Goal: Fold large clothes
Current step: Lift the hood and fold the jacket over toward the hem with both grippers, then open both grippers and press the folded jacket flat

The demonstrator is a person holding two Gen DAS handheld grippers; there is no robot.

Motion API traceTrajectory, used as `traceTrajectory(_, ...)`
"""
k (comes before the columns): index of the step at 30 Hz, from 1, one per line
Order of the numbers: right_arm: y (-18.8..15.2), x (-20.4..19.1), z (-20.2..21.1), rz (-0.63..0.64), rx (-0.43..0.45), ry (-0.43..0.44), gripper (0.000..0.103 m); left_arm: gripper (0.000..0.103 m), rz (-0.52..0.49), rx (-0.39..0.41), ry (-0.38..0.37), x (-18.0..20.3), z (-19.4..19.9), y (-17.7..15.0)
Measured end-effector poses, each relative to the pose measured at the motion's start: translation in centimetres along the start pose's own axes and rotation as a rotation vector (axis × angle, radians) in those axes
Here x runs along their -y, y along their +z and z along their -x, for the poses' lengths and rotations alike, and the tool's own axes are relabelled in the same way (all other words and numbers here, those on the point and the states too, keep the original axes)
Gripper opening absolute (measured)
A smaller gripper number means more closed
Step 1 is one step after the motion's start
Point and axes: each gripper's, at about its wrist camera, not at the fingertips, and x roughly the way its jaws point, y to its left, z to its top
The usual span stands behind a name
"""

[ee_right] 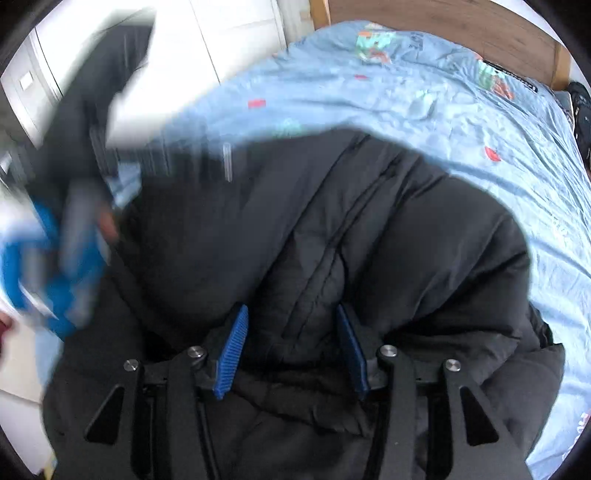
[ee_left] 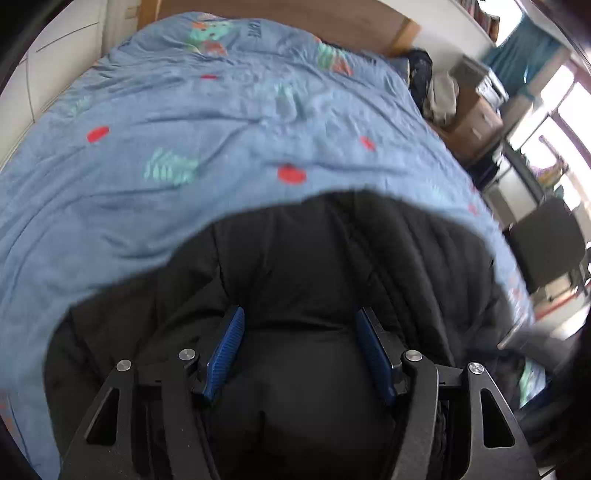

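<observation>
Currently the black puffer jacket (ee_left: 295, 266) lies bunched on the blue patterned duvet (ee_left: 184, 110), filling the 6 o'clock half of both wrist views. Left gripper (ee_left: 299, 314): blue pads (ee_left: 226, 354) apart, jacket fabric bulging between them, not pinched. Right gripper (ee_right: 291, 312): pads (ee_right: 232, 354) close against a quilted fold of the jacket near its zipper seam; can't tell if it's actually clamped. Left gripper shows blurred at 9 o'clock in the right view. Wooden headboard (ee_left: 295, 14) at 12 o'clock.
</observation>
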Motion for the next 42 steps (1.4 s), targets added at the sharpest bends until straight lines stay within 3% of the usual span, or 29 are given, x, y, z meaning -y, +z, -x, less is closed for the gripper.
traceTrajectory(4,2.8,0.8,3.0,0.005,0.116,-0.060,0.048,0.062,-0.001,-0.008,-0.005,-0.1,0.0,-1.1)
traceTrajectory(8,4.7,3.1,1.9,-0.063,0.122,-0.165,0.048,0.062,-0.022,-0.026,-0.001,0.0,0.6,-2.0)
traceTrajectory(13,1.5,1.7,-1.2,-0.027,-0.020,-0.131,0.052,0.062,-0.080,-0.063,0.009,0.9,1.1,-4.1)
traceTrajectory(18,-3.9,-0.4,-3.4,-0.012,-0.149,-0.108,0.053,0.062,-0.181,-0.078,0.125,2.5,0.0,-8.9)
traceTrajectory(23,-7.5,-1.1,-5.2,-0.038,-0.177,-0.118,0.053,0.064,-0.187,-0.021,0.236,1.5,-3.3,-9.7)
traceTrajectory(28,-7.5,1.0,-7.8,-0.109,-0.168,-0.097,0.053,0.065,-0.151,-0.023,0.260,0.2,-5.8,-8.2)
traceTrajectory(36,-6.9,0.7,-4.0,-0.121,-0.103,-0.075,0.053,0.065,-0.187,-0.053,0.224,1.5,-1.3,-8.1)
traceTrajectory(42,-5.1,0.6,0.9,-0.088,-0.019,-0.078,0.054,0.069,-0.216,0.046,0.180,1.7,4.6,-7.1)
